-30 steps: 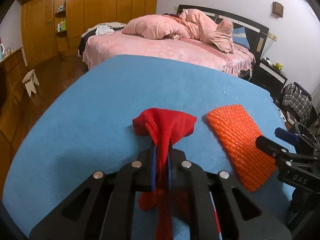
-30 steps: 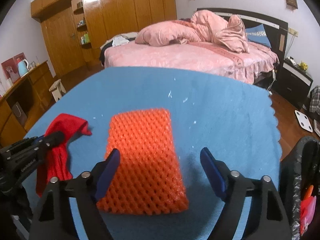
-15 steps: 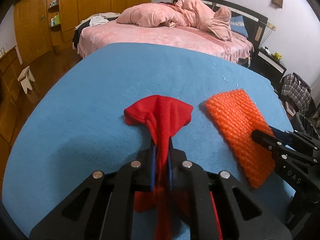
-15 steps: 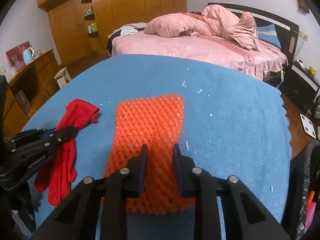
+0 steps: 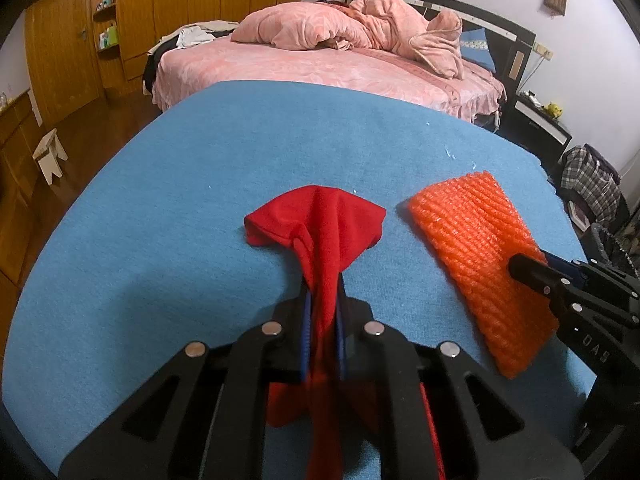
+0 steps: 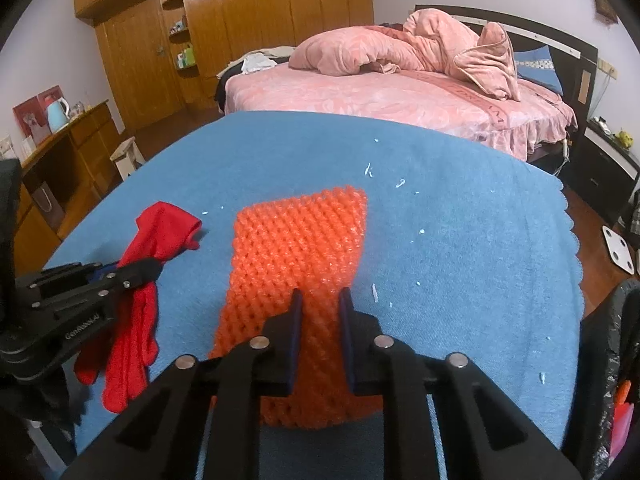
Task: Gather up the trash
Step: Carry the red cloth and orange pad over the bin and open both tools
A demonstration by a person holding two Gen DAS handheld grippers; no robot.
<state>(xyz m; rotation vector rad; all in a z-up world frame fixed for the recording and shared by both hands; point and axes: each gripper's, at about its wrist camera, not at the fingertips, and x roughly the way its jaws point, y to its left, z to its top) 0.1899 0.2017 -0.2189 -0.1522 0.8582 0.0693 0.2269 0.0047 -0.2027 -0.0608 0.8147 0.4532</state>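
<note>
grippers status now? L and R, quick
Left gripper: shut on the red cloth.
Right gripper: jaws closing, pinching the orange foam net between them.

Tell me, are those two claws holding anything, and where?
The left gripper pinches the red cloth around its bunched middle. The right gripper is closing its jaws on the near part of the orange net.
</note>
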